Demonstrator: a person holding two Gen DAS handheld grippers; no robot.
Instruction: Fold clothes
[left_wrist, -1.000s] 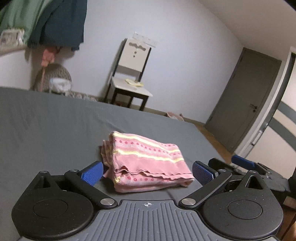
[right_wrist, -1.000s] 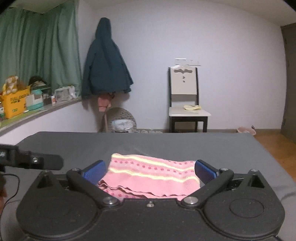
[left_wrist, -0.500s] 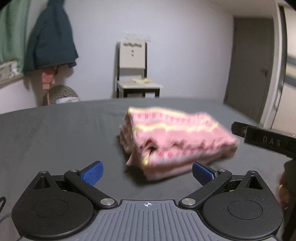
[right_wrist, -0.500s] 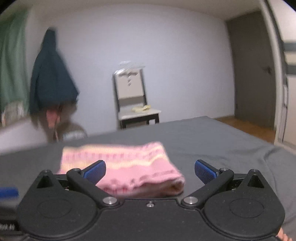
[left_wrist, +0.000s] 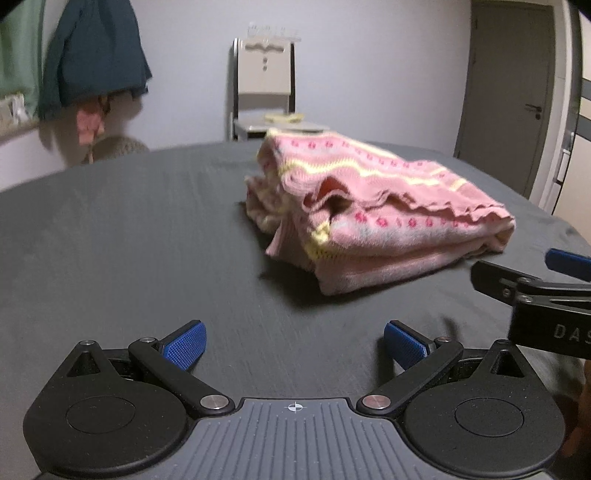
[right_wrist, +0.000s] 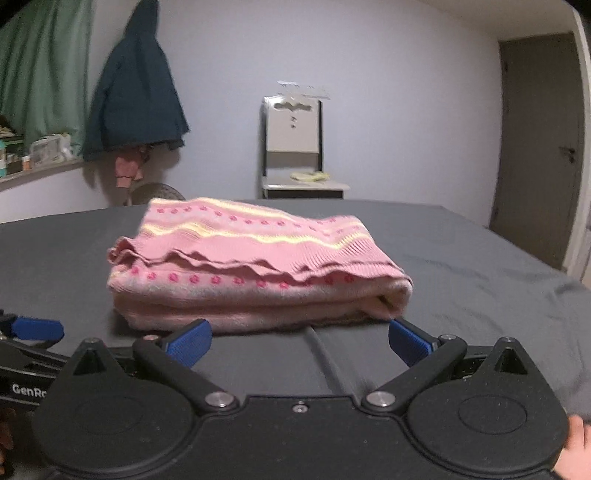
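A pink knitted garment (left_wrist: 373, 206) with yellow stripes and red dots lies folded in a thick bundle on the dark grey bed sheet (left_wrist: 129, 236). My left gripper (left_wrist: 293, 345) is open, low over the sheet, a short way in front and left of the bundle, with nothing between its blue pads. In the right wrist view the same folded garment (right_wrist: 255, 266) lies straight ahead. My right gripper (right_wrist: 299, 341) is open just short of its near edge. Each gripper shows at the edge of the other's view.
A white chair (right_wrist: 295, 147) stands against the far wall beyond the bed. A dark blue jacket (right_wrist: 136, 92) hangs at the left near green curtains (right_wrist: 40, 70). A grey door (left_wrist: 509, 85) is at the right. Grey sheet spreads all around the bundle.
Both grippers have pulled back from the folded garment, which lay between their fingers a second ago. The views have swung and now sit lower over the sheet.
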